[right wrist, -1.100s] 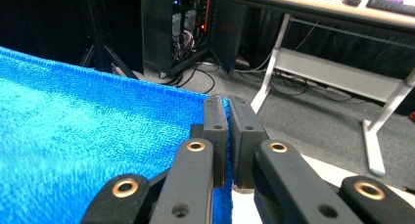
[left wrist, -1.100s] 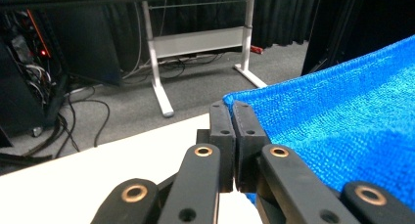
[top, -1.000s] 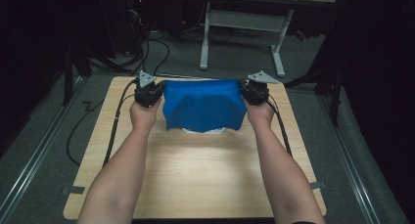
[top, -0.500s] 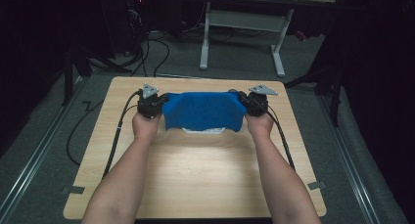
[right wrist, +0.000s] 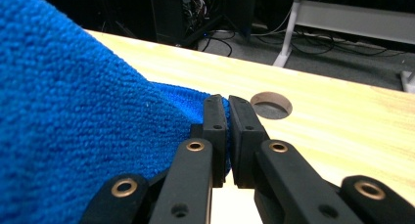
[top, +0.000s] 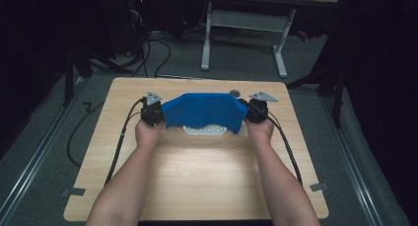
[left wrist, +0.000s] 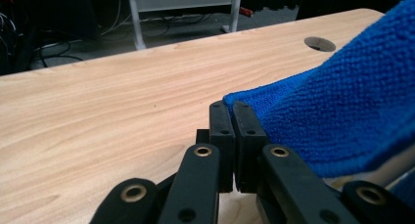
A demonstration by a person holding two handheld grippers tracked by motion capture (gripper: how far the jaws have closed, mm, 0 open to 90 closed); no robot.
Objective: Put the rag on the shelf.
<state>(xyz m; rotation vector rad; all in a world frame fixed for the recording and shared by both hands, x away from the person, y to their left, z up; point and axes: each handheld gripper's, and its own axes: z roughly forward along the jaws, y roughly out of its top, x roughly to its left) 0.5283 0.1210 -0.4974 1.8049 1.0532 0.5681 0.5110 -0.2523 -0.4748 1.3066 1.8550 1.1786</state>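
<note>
I have the left hand-held gripper (top: pixel 152 112) closed on the left corner of the blue cloth (top: pixel 204 110); in the left gripper view its jaws are pressed together with the cloth's (left wrist: pixel 342 106) edge pinched at their tips (left wrist: pixel 230 117). The right hand-held gripper (top: pixel 256 110) is closed on the opposite corner, and in the right gripper view the terry fabric (right wrist: pixel 73 111) is caught between its jaws (right wrist: pixel 226 111).

The cloth hangs stretched between the two, lifted off the wooden surface (top: pixel 197 171) at its far half, roughly centred left to right. Its lower edge sags in the middle and drapes lower at the right corner. Beneath it, a white patterned object (top: pixel 204 130) lies on the surface, mostly covered; I cannot tell what it is.

A round hole in the surface (top: pixel 234 93) sits just beyond the cloth's far edge, nearer my right gripper (right wrist: pixel 270 105). My left hand (top: pixel 148 132) and right hand (top: pixel 261 130) hold the grippers level, cables (top: pixel 121 137) trailing toward the near edge.
</note>
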